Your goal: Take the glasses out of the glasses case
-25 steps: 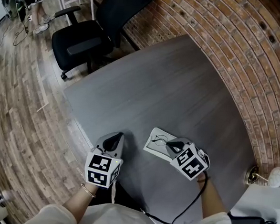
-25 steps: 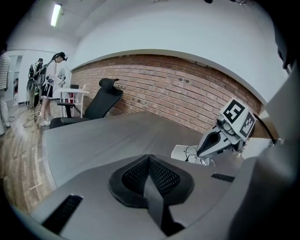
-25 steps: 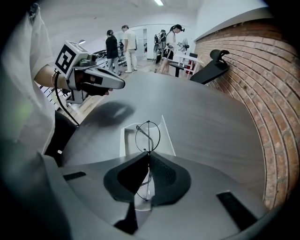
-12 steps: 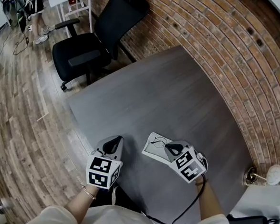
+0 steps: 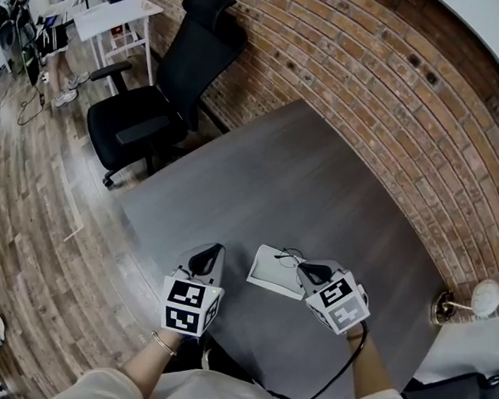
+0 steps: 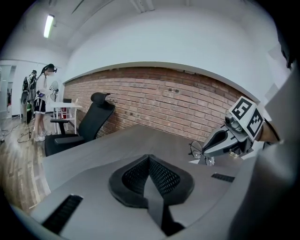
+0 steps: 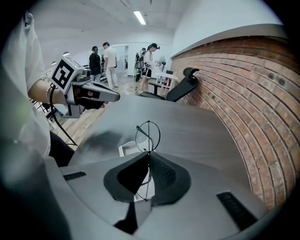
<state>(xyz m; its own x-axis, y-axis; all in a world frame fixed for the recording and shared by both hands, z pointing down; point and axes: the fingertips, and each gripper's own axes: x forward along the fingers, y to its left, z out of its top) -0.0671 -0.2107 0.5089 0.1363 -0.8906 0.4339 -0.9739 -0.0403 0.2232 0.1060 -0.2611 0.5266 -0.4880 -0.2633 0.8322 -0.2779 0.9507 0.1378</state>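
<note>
The open white glasses case point(image 5: 267, 270) lies on the grey table point(image 5: 302, 177) near its front edge. My right gripper point(image 5: 306, 269) is shut on the thin wire-rimmed glasses point(image 7: 147, 135), which it holds upright just above the case point(image 7: 127, 149). One round lens sticks up past the jaws. In the left gripper view the glasses point(image 6: 197, 150) hang from the right gripper point(image 6: 218, 142). My left gripper point(image 5: 211, 251) hovers to the left of the case, shut, with nothing between its jaws point(image 6: 149, 158).
A black office chair point(image 5: 154, 102) stands beyond the table's far left corner. A brick wall point(image 5: 392, 111) runs along the table's right side. A white round object on a brass stand point(image 5: 479, 301) is at the right. People stand by a white desk point(image 5: 113, 14) far off.
The glasses lay in the case before; now my right gripper holds them lifted a little above it. The left gripper has barely moved. The head view has tilted up.
</note>
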